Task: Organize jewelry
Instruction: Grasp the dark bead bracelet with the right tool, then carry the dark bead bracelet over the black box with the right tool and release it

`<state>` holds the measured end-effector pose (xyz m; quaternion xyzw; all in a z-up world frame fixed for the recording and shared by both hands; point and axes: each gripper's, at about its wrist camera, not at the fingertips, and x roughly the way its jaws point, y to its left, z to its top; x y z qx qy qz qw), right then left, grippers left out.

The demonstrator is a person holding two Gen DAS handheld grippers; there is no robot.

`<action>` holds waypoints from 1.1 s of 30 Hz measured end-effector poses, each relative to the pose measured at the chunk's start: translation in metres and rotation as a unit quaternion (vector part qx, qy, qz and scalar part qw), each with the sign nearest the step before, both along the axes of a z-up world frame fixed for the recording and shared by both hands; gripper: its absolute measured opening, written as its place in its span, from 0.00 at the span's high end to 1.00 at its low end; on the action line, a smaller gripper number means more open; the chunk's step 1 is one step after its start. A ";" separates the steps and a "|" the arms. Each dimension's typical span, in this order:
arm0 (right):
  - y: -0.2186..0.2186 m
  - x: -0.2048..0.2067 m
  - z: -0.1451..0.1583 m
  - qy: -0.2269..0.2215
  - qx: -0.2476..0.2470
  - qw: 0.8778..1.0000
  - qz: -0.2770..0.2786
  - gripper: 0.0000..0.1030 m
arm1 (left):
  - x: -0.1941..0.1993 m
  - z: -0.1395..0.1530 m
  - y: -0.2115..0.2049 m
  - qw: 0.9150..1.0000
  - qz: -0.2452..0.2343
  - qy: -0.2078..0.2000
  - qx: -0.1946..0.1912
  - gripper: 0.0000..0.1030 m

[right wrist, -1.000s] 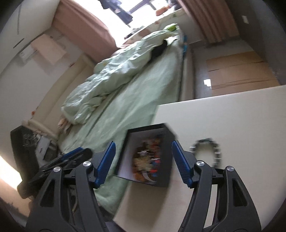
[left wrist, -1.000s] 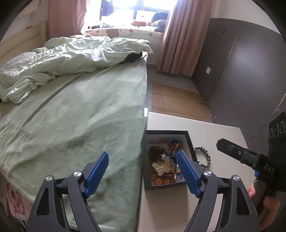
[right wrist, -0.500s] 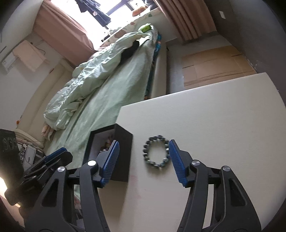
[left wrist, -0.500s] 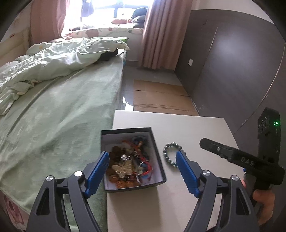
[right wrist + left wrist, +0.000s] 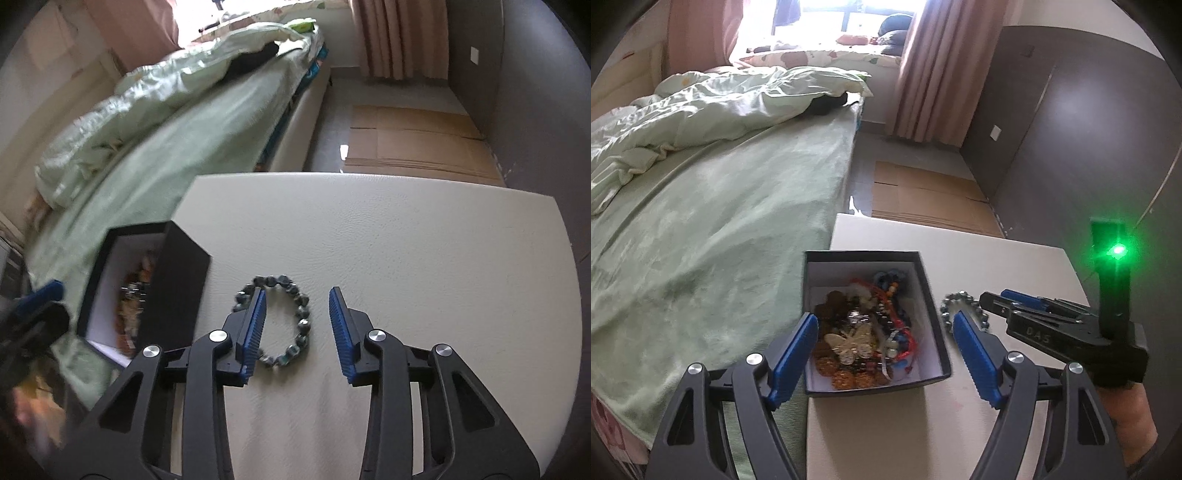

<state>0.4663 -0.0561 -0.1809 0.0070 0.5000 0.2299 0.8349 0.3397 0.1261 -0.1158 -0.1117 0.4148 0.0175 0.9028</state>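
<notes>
Moved since a second ago: right gripper [image 5: 297, 332] swung off the box [image 5: 181, 273] and is now lined up over the bead bracelet [image 5: 295, 291]; the left wrist view has slid over so the box sits between the left gripper [image 5: 884, 354] fingers instead of off to the side.
Right gripper state: wide apart, nothing in it. Its left finger [image 5: 255, 325] overlaps the bracelet's left side, the right finger is clear of the ring on the other side.
Left gripper state: also wide, empty, hovering over the near end of the box, not gripping it as far as I can see.
Bracelet spot: flat on the white table [image 5: 424, 258], just beside the box's right wall, outside it.
Box: open, already full of a tangle of beads with a butterfly piece [image 5: 851, 343] on top.
Step in hand: looks like the approach for picking up the bracelet.
Next move needs: drop lower, get one strand of beads between the fingers, then pinch. Beads are round, so they might roll out.
</notes>
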 end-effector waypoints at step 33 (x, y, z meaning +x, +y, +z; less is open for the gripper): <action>0.011 -0.032 0.045 -0.108 -0.011 0.993 -0.049 0.90 | -0.015 -0.008 0.039 0.998 0.062 0.008 -0.017 0.29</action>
